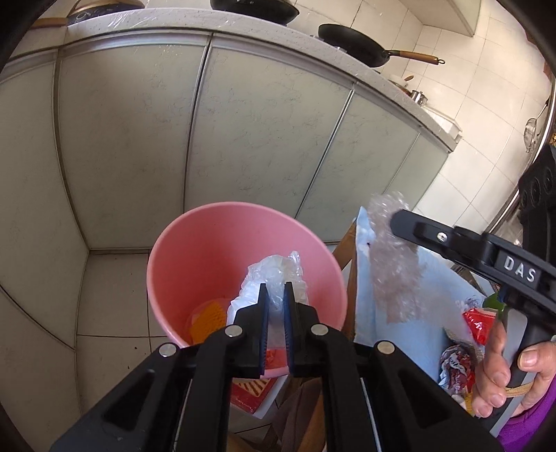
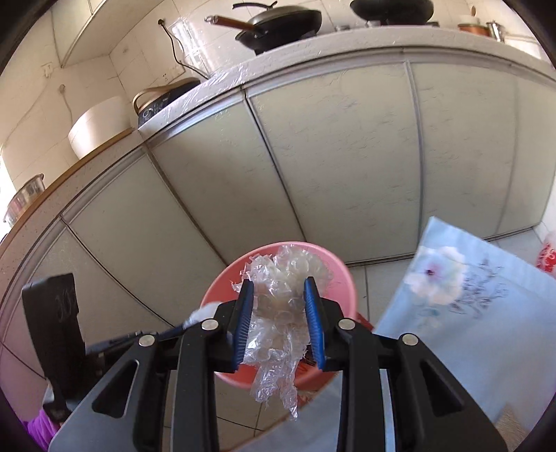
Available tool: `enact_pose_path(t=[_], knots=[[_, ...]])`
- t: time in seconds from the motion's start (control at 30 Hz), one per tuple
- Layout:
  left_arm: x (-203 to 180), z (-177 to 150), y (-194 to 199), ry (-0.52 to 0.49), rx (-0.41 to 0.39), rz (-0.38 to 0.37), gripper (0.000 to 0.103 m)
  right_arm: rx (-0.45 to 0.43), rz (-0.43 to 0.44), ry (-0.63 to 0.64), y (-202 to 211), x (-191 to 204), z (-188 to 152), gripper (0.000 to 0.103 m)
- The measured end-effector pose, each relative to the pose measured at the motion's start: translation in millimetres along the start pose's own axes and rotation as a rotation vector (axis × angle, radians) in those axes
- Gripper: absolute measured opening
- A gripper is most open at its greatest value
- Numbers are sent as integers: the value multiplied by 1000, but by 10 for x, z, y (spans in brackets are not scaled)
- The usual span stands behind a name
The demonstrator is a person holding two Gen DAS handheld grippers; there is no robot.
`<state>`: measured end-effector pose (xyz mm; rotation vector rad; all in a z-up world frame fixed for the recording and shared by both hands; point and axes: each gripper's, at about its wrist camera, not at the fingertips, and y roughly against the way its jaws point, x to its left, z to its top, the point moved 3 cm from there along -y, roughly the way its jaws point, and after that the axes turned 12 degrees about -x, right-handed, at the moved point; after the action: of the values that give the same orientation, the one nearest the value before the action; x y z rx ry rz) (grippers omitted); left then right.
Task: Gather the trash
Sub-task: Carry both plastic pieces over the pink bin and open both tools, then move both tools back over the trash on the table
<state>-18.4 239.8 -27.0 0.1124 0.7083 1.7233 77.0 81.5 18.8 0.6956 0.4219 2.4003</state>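
Right wrist view: right tongs (image 2: 279, 321) clamped on crinkly plastic wrap (image 2: 278, 313) above pink bin (image 2: 342, 274), left tongs (image 1: 276, 313) pinching white plastic, next just let go.

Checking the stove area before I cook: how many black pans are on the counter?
2: one with a wooden handle towards the counter's right end, another left of it at the frame's top edge. More may be out of view.

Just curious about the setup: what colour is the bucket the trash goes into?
Pink. The bucket shows best in the left wrist view, standing on the tiled floor.
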Motion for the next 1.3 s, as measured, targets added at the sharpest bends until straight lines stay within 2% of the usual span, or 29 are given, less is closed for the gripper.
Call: enact_pose_path(t=[0.13, 0.23, 0.37, 0.53, 0.67, 0.9, 1.3], knots=[[20, -21, -50, 3, 14, 21, 17, 80, -15, -17, -281, -31, -109, 38], [64, -9, -52, 16, 6, 20, 22, 93, -22, -22, -329, -90, -159, 39], [65, -5, -41, 10, 3, 21, 22, 89, -30, -19, -229, -161, -162, 39], [-9, -6, 24, 1, -7, 6, 22, 61, -49, -5, 119, -258, -176, 39], [-169, -39, 75, -32, -4, -36, 22, 42, -75, -10, 509, -350, -265, 39], [-498, -164, 88, -88, 34, -103, 22, 3, -117, -23, 1167, -474, -551, 39], [-857, -217, 181, -135, 36, -194, 22, -12, -177, -85, 1620, -617, -868, 39]])
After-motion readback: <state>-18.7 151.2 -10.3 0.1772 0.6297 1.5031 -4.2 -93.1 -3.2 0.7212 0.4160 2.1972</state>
